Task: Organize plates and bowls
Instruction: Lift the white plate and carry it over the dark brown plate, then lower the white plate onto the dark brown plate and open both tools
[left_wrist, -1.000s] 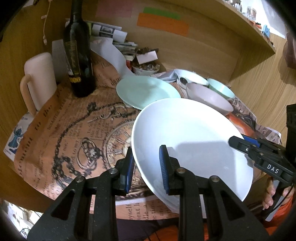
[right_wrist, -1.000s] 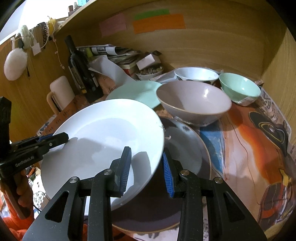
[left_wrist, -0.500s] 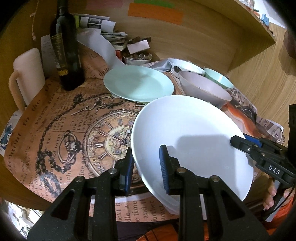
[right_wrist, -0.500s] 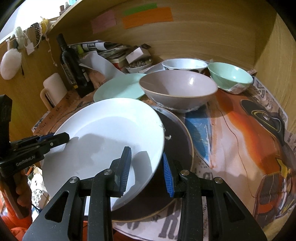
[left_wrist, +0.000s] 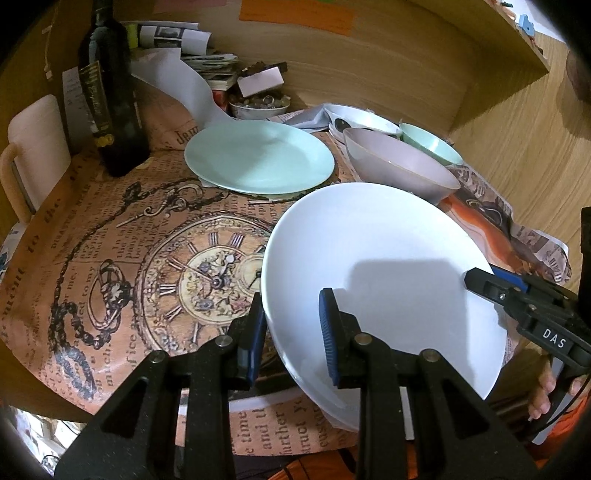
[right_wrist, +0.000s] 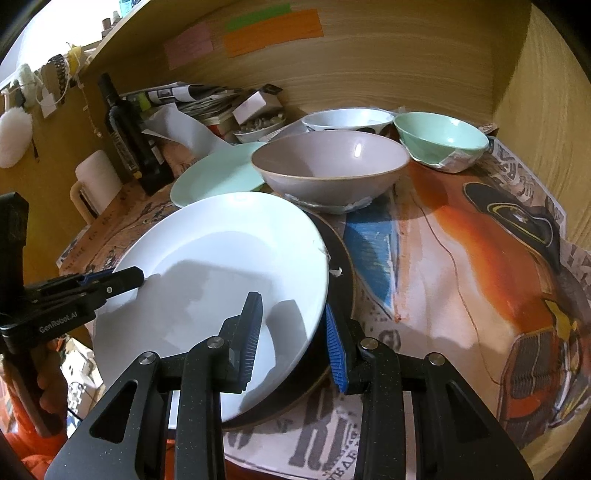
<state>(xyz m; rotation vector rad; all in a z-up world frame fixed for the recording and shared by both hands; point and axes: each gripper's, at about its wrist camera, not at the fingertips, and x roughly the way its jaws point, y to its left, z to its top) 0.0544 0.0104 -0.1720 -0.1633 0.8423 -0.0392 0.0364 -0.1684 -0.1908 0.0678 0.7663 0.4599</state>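
A white plate (left_wrist: 369, 258) hangs tilted just above a dark plate (right_wrist: 340, 266) on the paper-covered table. My left gripper (left_wrist: 291, 295) is shut on its near-left rim. My right gripper (right_wrist: 291, 301) is shut on the opposite rim, and its tip also shows in the left wrist view (left_wrist: 487, 280). Behind lie a mint plate (left_wrist: 258, 155), a grey-pink bowl (right_wrist: 328, 166), a mint bowl (right_wrist: 439, 140) and a white bowl (right_wrist: 347, 118).
A dark wine bottle (left_wrist: 110, 99) and a cream mug (left_wrist: 33, 147) stand at the back left. A small dish of bits (left_wrist: 258, 105) and stacked papers sit by the wooden back wall. A wooden side wall (right_wrist: 546, 129) closes the right.
Both grippers have carried the white plate a little across the table and slightly lower, over the dark plate. Both grips look unchanged.
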